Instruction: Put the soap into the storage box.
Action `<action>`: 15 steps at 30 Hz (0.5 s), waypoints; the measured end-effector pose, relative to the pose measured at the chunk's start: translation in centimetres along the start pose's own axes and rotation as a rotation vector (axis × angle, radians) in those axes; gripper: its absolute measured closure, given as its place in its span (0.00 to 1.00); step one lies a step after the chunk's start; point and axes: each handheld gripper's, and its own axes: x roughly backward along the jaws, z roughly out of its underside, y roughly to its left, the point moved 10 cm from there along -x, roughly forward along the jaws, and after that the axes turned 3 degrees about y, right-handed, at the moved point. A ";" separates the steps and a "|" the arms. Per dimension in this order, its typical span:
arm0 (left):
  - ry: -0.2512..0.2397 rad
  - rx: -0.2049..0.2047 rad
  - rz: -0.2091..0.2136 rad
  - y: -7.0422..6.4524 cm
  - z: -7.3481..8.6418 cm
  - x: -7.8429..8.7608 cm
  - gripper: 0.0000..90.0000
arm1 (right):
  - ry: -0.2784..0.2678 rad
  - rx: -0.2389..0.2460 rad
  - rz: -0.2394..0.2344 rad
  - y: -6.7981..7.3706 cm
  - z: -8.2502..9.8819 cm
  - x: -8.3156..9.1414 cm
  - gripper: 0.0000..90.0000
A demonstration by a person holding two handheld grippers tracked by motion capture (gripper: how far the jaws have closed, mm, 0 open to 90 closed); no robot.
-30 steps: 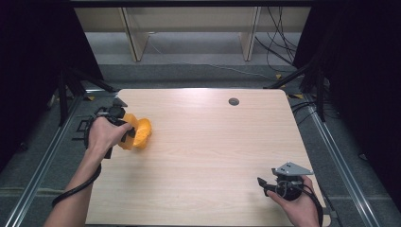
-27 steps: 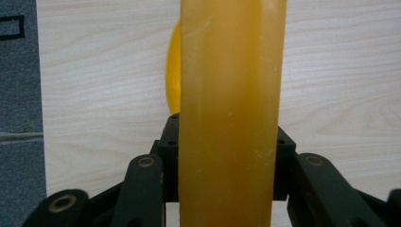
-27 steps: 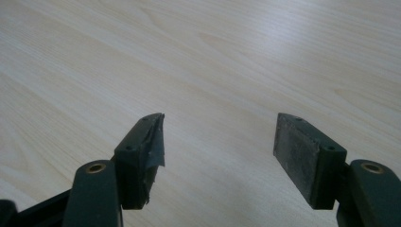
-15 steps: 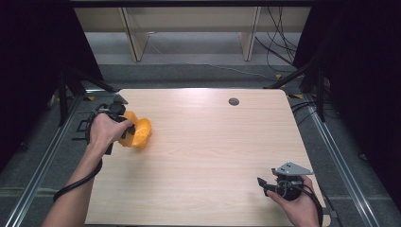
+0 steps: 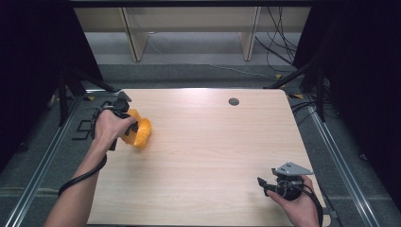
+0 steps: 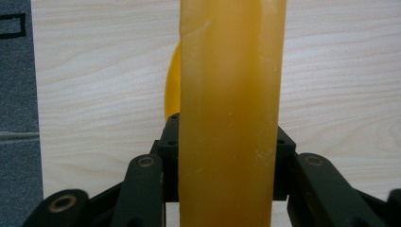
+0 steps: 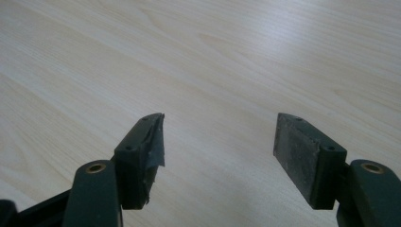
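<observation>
A glossy orange-yellow object (image 5: 142, 134), rounded like a bowl on its side, sits at the left of the light wooden table (image 5: 213, 142). My left gripper (image 5: 129, 128) is shut on it, with a hand wrapped around the gripper body. In the left gripper view the orange-yellow object (image 6: 231, 71) stands as a thick upright band, pressed between the two jaws of my left gripper (image 6: 227, 146). My right gripper (image 5: 263, 183) rests in a hand at the table's front right corner. In the right gripper view my right gripper (image 7: 220, 142) is open, with bare wood between its pads.
A small dark round hole (image 5: 233, 101) marks the tabletop near its far edge. Metal rails (image 5: 42, 161) run along the floor on both sides. Cables (image 5: 279, 52) and shelf legs (image 5: 135, 40) lie beyond the far edge.
</observation>
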 end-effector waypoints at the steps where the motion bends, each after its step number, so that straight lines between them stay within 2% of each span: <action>1: 0.000 0.000 0.000 0.0 0.0 0.0 0.67 | -0.001 0.000 0.000 0.0 0.0 0.0 0.39; 15: 0.019 -0.002 -0.012 -0.3 -0.7 -1.2 0.67 | 0.001 0.000 -0.003 0.0 0.0 0.0 0.39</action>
